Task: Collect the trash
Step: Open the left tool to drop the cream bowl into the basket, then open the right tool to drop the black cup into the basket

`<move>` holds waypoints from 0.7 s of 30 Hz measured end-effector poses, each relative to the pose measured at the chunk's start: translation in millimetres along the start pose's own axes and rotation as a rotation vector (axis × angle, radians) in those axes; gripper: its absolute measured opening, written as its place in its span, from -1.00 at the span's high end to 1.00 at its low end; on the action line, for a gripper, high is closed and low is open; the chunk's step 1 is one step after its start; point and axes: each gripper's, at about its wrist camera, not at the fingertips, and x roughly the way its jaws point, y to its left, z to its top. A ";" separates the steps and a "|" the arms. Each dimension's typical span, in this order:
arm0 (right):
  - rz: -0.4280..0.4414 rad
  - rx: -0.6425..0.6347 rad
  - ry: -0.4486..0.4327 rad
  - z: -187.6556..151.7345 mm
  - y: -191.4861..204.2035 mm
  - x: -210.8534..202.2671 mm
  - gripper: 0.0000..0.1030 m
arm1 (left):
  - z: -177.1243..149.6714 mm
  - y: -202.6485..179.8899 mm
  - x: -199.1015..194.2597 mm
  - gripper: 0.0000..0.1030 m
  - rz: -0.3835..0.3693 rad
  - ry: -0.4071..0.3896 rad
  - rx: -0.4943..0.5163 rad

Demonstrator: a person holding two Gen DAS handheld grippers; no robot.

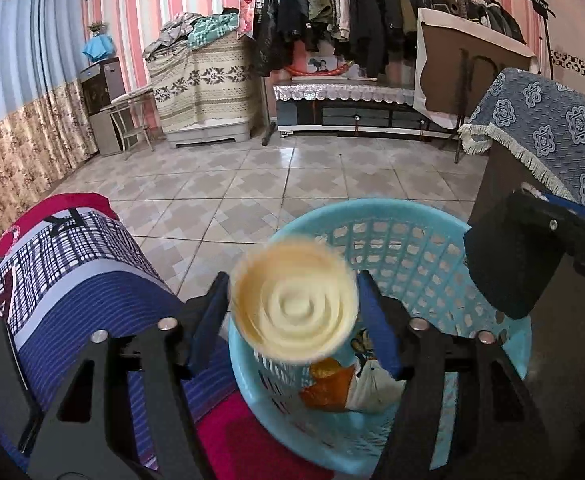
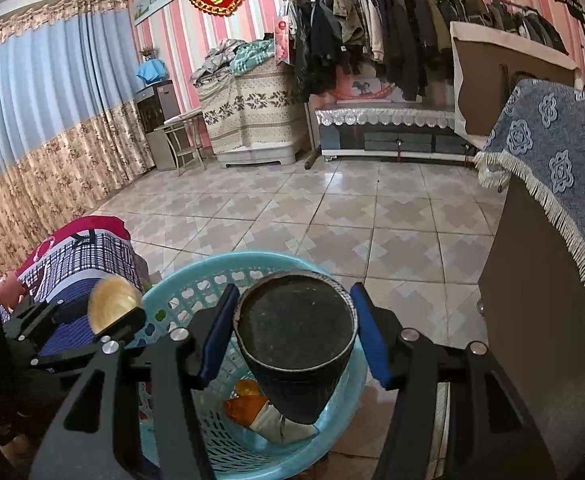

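Note:
A cream paper cup (image 1: 292, 304), its ridged base toward the camera and blurred, hangs between the blue pads of my left gripper (image 1: 292, 280), over a light blue plastic basket (image 1: 376, 210). A narrow gap shows on each side of the cup, so the pads do not press on it. My right gripper (image 2: 294, 290) is shut on a dark cup (image 2: 296, 320) held over the same basket (image 2: 252, 258). An orange and white wrapper (image 2: 252, 400) lies in the basket's bottom. The right wrist view shows the cream cup (image 2: 112, 304) at the left.
A bed with a blue, white and red patterned blanket (image 1: 72, 264) touches the basket's left side. A dark cabinet under a blue fringed cloth (image 1: 552, 140) stands close on the right. Tiled floor (image 1: 252, 184) stretches to a clothes rack (image 1: 372, 12) at the far wall.

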 end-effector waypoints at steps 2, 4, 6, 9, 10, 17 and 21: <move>0.000 0.004 0.005 -0.6 0.9 1.8 -0.10 | 1.3 1.1 -0.8 -0.55 0.008 -0.015 -0.007; 0.001 0.001 0.003 -0.8 1.5 2.7 -0.10 | 2.2 7.3 -3.5 -0.63 0.009 -0.025 -0.035; 0.001 -0.002 0.001 -1.6 3.8 3.8 -0.10 | 2.0 17.6 -7.5 -0.67 0.019 -0.028 -0.069; 0.012 -0.012 0.000 -2.8 12.5 6.6 -0.10 | 1.2 32.9 -16.9 -0.72 0.059 -0.041 -0.108; 0.018 -0.019 0.001 -3.5 16.9 8.0 -0.10 | 0.2 35.3 -19.8 -0.76 0.073 -0.047 -0.118; 0.026 -0.056 0.018 -8.2 40.7 19.6 -0.10 | -11.1 68.9 -47.1 -0.81 0.186 -0.085 -0.202; 0.017 -0.069 -0.034 -6.8 49.3 16.0 -0.44 | -15.5 79.6 -55.9 -0.83 0.233 -0.092 -0.227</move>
